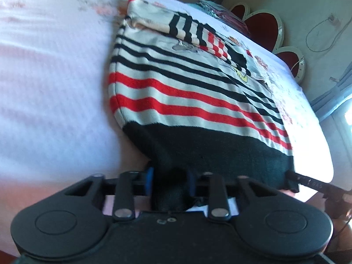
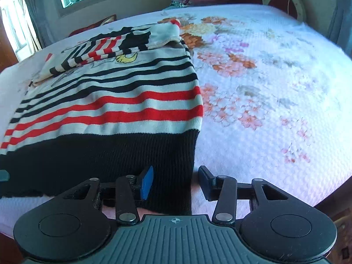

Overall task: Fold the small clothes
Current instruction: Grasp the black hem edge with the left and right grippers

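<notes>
Ribbed knit sweater (image 2: 114, 110), waffle-textured bedspread (image 2: 275, 88) (matt)

My left gripper (image 1: 170, 184) has its jaws closed on a bunched fold of the black hem of the striped sweater (image 1: 187, 101), near the bed's near edge. The sweater lies flat on the white bedspread (image 1: 55, 77), running toward the far edge, one striped sleeve (image 1: 193, 33) folded across its upper part. At the hem's right corner I see the dark tip of the right gripper (image 1: 294, 181). A red scalloped headboard (image 1: 261, 26) stands beyond the far edge.
</notes>
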The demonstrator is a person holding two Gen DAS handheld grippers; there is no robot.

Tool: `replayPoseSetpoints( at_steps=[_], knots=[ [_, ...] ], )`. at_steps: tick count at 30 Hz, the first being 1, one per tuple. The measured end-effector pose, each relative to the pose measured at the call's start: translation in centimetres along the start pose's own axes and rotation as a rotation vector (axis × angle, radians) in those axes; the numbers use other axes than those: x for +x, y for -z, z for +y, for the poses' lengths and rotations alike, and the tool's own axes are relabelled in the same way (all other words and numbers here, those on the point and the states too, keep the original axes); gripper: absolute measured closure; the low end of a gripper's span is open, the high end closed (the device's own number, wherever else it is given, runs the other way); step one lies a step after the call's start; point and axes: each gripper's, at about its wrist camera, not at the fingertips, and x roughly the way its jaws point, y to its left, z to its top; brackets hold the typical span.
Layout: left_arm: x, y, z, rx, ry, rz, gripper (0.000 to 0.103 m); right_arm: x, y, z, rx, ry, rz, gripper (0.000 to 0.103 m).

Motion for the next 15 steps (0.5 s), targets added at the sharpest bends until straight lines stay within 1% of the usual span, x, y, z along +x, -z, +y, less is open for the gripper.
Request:
replayPoseSetpoints(
  at_steps=[1,2,3,4,6,9,11,15],
  knots=[
    [0.2,-0.1,0.1,-0.003,0.014,0.011,0.087,0.0,0.0,-0.3,0.019,-0.016,0.006,0.058],
    [0.3,-0.2,0.0,0.001,0.021,0.017,0.091,-0.1,-0.1,-0.4,0.034,-0.027,0.012,0.067],
    [0.4,-0.3,-0.1,0.004,0.027,0.019,0.092,-0.1,-0.2,-0.6,0.045,-0.049,0.019,0.082],
    [0.3,-0.4,0.0,0.0,0.036,0.018,0.093,-0.1,-0.3,-0.7,0.057,-0.067,0.028,0.089],
    [0.1,-0.8,-0.2,-0.004,0.052,0.011,0.093,-0.3,-0.6,-0.6,0.057,-0.097,0.04,0.091],
    [-0.5,-1.6,-0.9,0.018,0.071,-0.022,0.094,-0.7,-1.4,-0.4,0.053,-0.126,0.024,0.091],
    [-1.1,-2.6,-1.3,0.017,0.084,-0.055,0.094,-1.2,-2.3,-0.3,0.049,-0.15,-0.003,0.091],
    [-2.0,-5.2,-2.2,0.029,0.09,-0.144,0.094,-2.1,-5.0,0.1,0.034,-0.169,-0.08,0.091]
  ],
)
